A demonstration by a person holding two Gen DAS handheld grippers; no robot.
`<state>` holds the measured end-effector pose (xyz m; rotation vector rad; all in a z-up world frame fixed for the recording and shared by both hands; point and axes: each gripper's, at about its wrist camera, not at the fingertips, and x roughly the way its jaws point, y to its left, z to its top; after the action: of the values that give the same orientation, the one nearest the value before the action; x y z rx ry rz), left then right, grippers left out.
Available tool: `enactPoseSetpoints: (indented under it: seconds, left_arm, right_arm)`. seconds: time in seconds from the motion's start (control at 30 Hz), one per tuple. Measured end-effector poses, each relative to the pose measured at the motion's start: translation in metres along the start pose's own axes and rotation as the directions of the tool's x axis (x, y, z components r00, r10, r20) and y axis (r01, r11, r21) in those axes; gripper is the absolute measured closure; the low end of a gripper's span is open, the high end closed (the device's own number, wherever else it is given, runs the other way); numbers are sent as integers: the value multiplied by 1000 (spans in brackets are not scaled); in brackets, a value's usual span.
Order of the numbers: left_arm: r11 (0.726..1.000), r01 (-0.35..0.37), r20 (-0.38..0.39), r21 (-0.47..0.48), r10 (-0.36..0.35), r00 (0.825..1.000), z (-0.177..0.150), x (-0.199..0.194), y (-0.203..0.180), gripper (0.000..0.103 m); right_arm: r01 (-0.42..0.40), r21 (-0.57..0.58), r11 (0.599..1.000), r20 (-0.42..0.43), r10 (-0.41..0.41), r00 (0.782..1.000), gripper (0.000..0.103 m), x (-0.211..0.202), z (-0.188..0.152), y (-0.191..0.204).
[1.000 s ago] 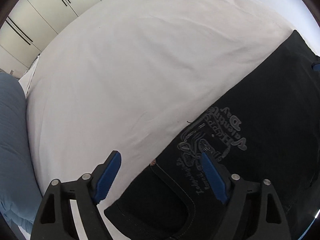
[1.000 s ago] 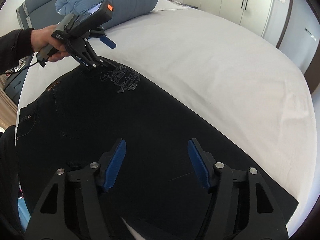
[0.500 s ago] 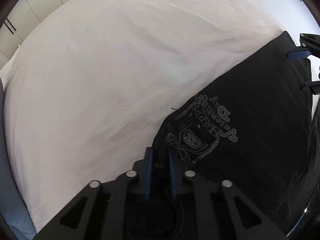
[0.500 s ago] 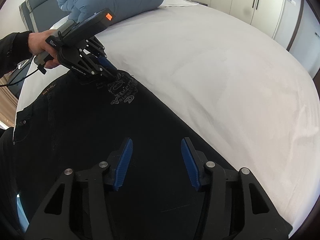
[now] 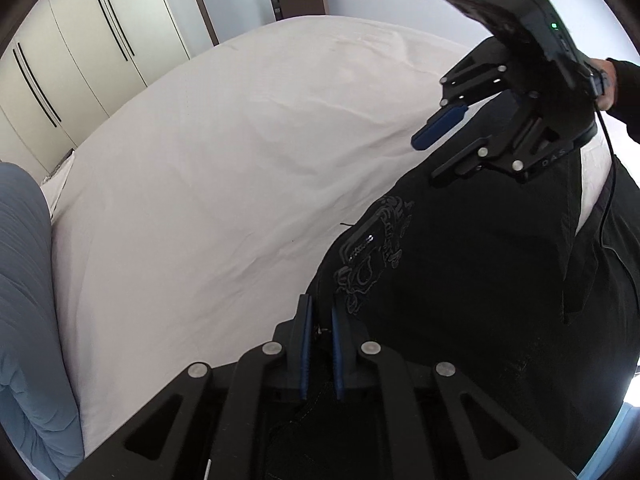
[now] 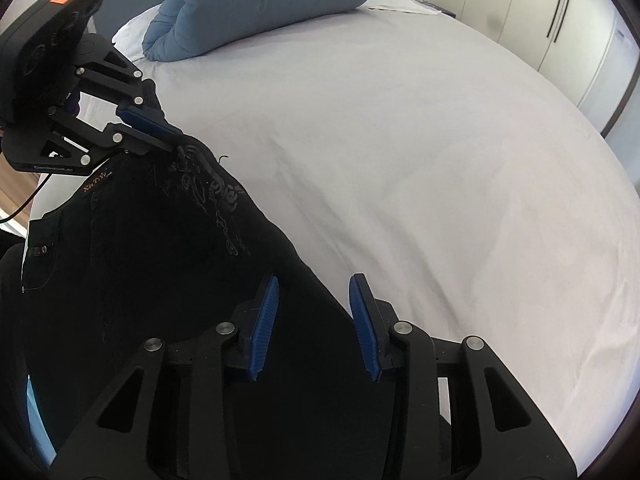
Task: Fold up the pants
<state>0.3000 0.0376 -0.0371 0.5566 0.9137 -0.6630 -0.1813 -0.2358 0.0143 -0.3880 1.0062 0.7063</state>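
Black pants (image 5: pixel 480 280) with a grey print (image 5: pixel 372 248) lie on a white bed sheet (image 5: pixel 200 160). My left gripper (image 5: pixel 318 314) is shut on the pants' edge beside the print and holds it raised off the sheet. The right wrist view shows that left gripper (image 6: pixel 176 140) pinching the cloth of the pants (image 6: pixel 140 260) at upper left. My right gripper (image 6: pixel 315 280) hangs over the pants' long edge further along. Its jaws are closing, with the cloth edge between the blue pads (image 6: pixel 266 320) but not pinched. A hand (image 5: pixel 606 84) holds the right gripper (image 5: pixel 432 152).
A rolled blue duvet (image 6: pixel 260 0) lies at the head of the bed, also at the left edge as a blue duvet (image 5: pixel 24 280). White wardrobes (image 6: pixel 540 12) stand beyond the bed. The sheet (image 6: pixel 420 160) stretches wide beside the pants. A cable (image 5: pixel 604 200) trails from the right gripper.
My left gripper has shut on the pants' edge by the print and lifted it. The right gripper's jaws have narrowed and it has shifted to the pants' long edge, nearer the left gripper.
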Motion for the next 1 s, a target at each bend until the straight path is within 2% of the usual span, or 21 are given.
enactPoseSetpoints:
  seconds: [0.1, 0.2, 0.3, 0.43, 0.63, 0.83, 0.9, 1.0]
  left_arm:
    - [1000, 4, 8, 7, -4, 1000, -3, 0, -6, 95]
    - [1000, 11, 16, -4, -11, 1000, -5, -4, -4, 95]
    - [1000, 10, 22, -7, -10, 1000, -4, -2, -5, 95]
    - [1000, 0, 28, -8, 1, 1000, -12, -8, -3, 95]
    - [999, 6, 46, -36, -4, 999, -21, -22, 4, 95]
    - [999, 22, 50, -41, -20, 999, -47, -46, -13, 95]
    - [998, 28, 50, -51, -26, 998, -58, -52, -18, 95]
    - [997, 49, 52, -64, -46, 998, -74, -70, -25, 95]
  right_arm:
    - [-7, -39, 999, -42, 6, 999, 70, 7, 3, 5]
    - [2, -45, 999, -76, -6, 997, 79, 12, 4, 6]
    - [4, -22, 1000, -85, -6, 996, 93, 10, 3, 3]
    - [4, 21, 1000, -90, -2, 996, 99, 3, -5, 5]
    - [-27, 191, 981, -35, 34, 999, 100, -10, -13, 25]
    - [-144, 408, 902, 70, 126, 990, 101, -26, -30, 46]
    - [-174, 436, 883, 95, 147, 984, 101, -27, -32, 55]
    - [-177, 414, 893, 75, 161, 984, 101, -29, -37, 79]
